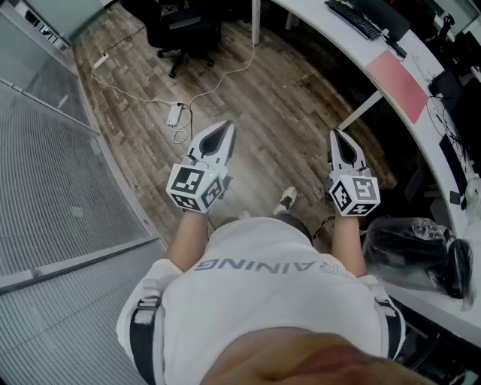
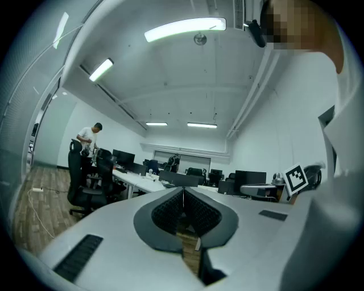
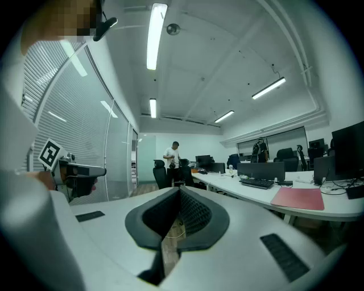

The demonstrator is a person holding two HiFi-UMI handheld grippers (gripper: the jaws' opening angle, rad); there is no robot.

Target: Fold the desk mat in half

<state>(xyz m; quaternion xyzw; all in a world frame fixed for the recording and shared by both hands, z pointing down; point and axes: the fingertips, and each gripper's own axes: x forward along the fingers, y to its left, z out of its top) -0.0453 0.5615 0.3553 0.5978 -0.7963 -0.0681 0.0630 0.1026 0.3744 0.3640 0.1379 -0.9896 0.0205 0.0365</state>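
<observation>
The pink desk mat (image 1: 397,84) lies flat on the long white desk (image 1: 331,30) at the upper right of the head view. The right gripper view shows the same mat (image 3: 298,198) to the right, well ahead. I hold both grippers in front of my body, over the wooden floor and far from the mat. My left gripper (image 1: 224,129) is shut with nothing in it, its jaws meeting in the left gripper view (image 2: 183,190). My right gripper (image 1: 336,135) is shut and empty too, with its pads together (image 3: 179,190).
A black keyboard (image 1: 353,16) lies on the desk beyond the mat. A black bag (image 1: 409,244) sits on the desk close to my right. A black office chair (image 1: 180,30) and a white cable with an adapter (image 1: 174,114) are on the floor ahead. A glass wall with blinds (image 1: 52,188) runs along the left. A person (image 3: 172,154) stands far off.
</observation>
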